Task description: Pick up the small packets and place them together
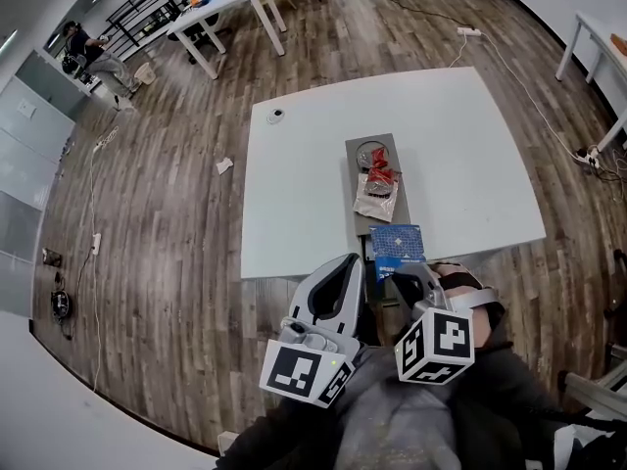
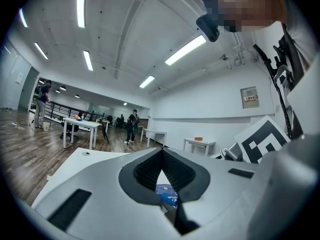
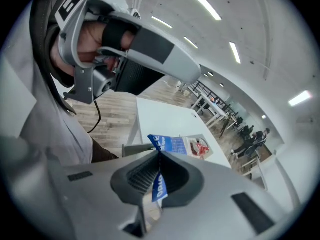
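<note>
"So, how far along?"
"Seemingly midway. The right gripper [image 1: 404, 274] has its jaws clamped on a blue packet [image 1: 397, 248] at the near edge of the surface [image 1: 470, 145]. The left gripper [image 1: 348, 264] has its jaws closed on nothing."
"What's left?"
"Probably laying it beside the red-and-silver packets [image 1: 377, 192] on the grey tray [image 1: 353, 179]."

Left tool [image 1: 349, 264]: held level, close to the body, jaws together, nothing between them. Right tool [image 1: 404, 278]: just beside it, tilted downward, jaws clamped on a blue packet [image 3: 159, 186] (pinched by one edge). Marker cubes face the head camera.
</note>
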The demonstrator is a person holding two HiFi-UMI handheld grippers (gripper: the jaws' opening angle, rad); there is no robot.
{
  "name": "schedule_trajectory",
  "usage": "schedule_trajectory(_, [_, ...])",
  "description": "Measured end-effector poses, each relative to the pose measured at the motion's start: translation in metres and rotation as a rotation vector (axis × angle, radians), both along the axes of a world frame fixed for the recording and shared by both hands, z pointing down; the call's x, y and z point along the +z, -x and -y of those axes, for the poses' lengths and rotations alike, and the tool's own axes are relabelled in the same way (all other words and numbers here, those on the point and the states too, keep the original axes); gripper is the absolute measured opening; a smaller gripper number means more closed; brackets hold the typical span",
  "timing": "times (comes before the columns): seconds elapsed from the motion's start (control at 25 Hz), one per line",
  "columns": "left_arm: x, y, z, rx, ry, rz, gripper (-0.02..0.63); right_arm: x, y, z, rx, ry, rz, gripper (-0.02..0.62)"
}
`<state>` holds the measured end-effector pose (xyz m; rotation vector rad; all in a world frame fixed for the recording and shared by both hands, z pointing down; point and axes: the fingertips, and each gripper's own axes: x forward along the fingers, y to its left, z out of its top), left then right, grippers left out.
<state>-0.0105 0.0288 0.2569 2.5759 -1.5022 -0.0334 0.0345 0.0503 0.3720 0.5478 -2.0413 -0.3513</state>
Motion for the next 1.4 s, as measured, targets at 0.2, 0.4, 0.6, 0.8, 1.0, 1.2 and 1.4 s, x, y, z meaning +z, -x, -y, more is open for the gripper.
schedule_trajectory(0.2, [0.0,0.008,0.019,-0.01,0.009,0.0,0.003,-0.013,0.005,0.03,0.009,-0.047,-0.005,0.015])
schedule_trajectory(0.4, [0.004,0.021,0.054,-0.02,0.028,-0.007,0.003,-0.02,0.011,0.074,0.02,-0.078,-0.019,0.015])
schedule_trajectory(0.6, [0.009,0.037,0.1,-0.042,0.045,-0.026,0.003,-0.018,0.023,0.121,0.011,-0.077,-0.045,0.015])
schedule_trajectory(0.8, [0.021,0.05,0.139,-0.055,0.088,-0.044,0.003,-0.012,0.027,0.167,0.028,-0.06,-0.069,0.015])
schedule_trajectory(1.0, [0.034,0.061,0.161,-0.066,0.138,-0.049,0.003,0.003,0.032,0.189,0.028,-0.014,-0.092,0.017])
schedule_trajectory(1.2, [0.05,0.066,0.17,-0.063,0.18,-0.054,0.003,0.028,0.037,0.188,0.013,0.056,-0.122,0.034])
schedule_trajectory(1.4, [0.056,0.067,0.169,-0.055,0.194,-0.061,0.003,0.038,0.041,0.179,0.014,0.114,-0.102,0.056])
